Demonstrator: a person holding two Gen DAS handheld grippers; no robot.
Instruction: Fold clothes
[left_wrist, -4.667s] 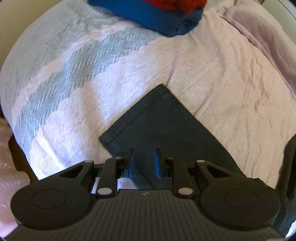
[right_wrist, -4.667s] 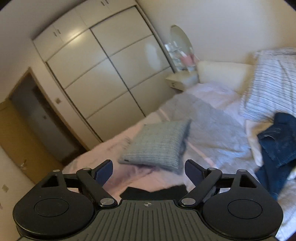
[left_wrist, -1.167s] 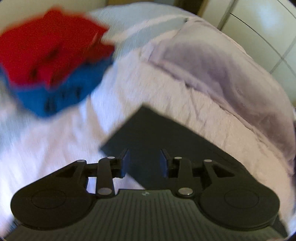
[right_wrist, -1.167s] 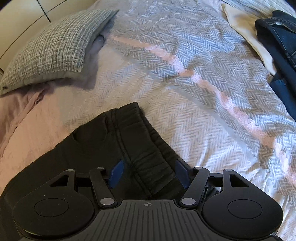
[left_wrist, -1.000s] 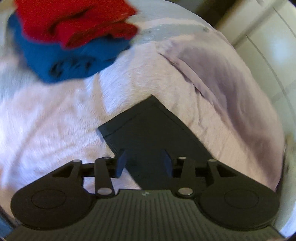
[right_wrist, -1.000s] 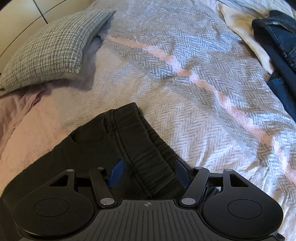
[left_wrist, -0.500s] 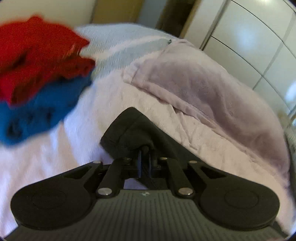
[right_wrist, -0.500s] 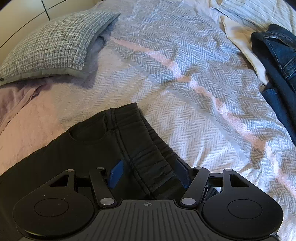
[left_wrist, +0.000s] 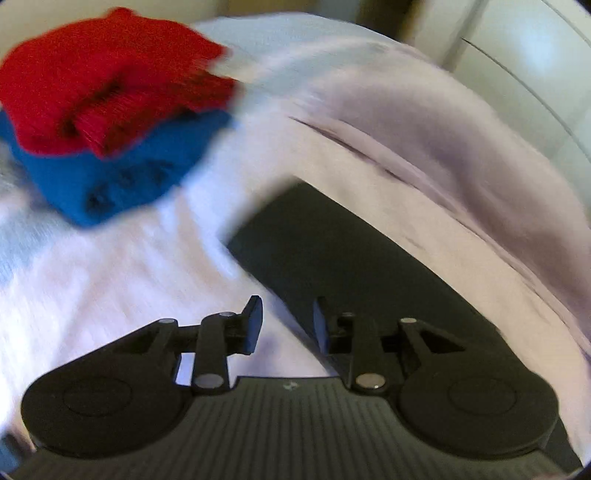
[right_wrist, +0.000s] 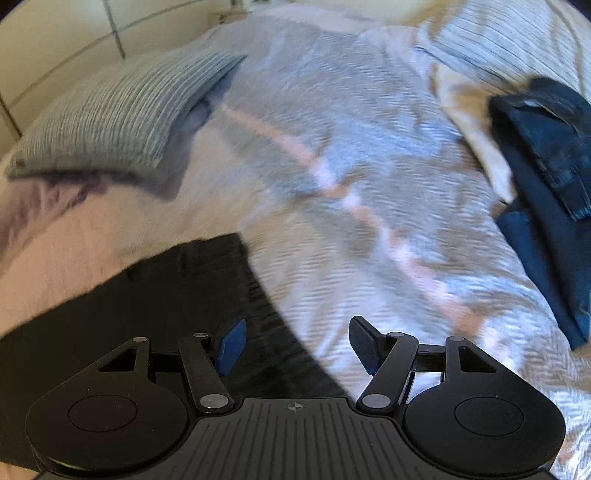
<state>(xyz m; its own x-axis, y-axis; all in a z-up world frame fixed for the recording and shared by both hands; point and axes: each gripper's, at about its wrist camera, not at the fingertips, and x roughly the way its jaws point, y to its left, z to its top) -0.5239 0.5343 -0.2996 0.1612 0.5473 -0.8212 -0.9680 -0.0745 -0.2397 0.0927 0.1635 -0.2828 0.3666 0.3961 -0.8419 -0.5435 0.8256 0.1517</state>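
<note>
Left hand-held gripper (left_wrist: 286, 325) opening, released black trousers (left_wrist: 332, 251).

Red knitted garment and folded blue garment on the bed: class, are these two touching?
Touching. The left wrist view shows the red knitted garment resting directly on the folded blue garment, with no gap along their shared edge, despite blur.

The black trousers (left_wrist: 369, 266) lay flat on the pale bedspread, one squared leg end pointing up the left wrist view, its edges blurred. In the right wrist view their gathered elastic waistband (right_wrist: 255, 295) ran down along the cloth's right edge, with the dark fabric spreading off to the left. A folded red garment (left_wrist: 110, 81) sat stacked on a folded blue garment (left_wrist: 122, 177) farther off.
</note>
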